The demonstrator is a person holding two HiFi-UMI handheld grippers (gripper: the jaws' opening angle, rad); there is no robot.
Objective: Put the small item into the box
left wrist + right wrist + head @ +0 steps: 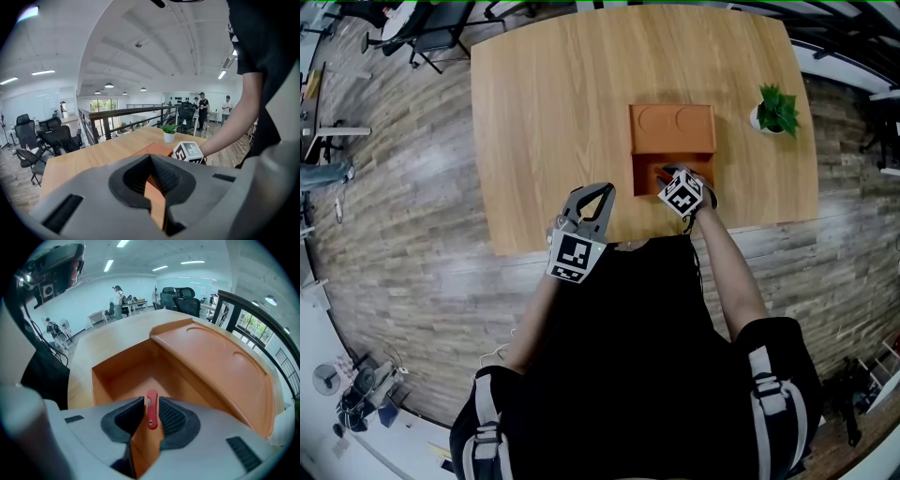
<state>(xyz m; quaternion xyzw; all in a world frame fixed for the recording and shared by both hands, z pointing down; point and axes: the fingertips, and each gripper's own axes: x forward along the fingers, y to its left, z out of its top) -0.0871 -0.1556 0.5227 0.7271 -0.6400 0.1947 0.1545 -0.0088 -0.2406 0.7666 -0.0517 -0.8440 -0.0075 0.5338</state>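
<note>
An orange box lies on the wooden table, its lid folded back and its open compartment on the near side. In the right gripper view my right gripper hangs just over that compartment, with a small red item, flat with a rivet hole, upright between its pads. The head view shows that gripper at the compartment's near edge. My left gripper is over the table's front edge, left of the box, with its tips touching and nothing between them.
A small potted plant stands on the table right of the box. Office chairs stand beyond the far left corner. In the left gripper view a railing and several people are far behind the table.
</note>
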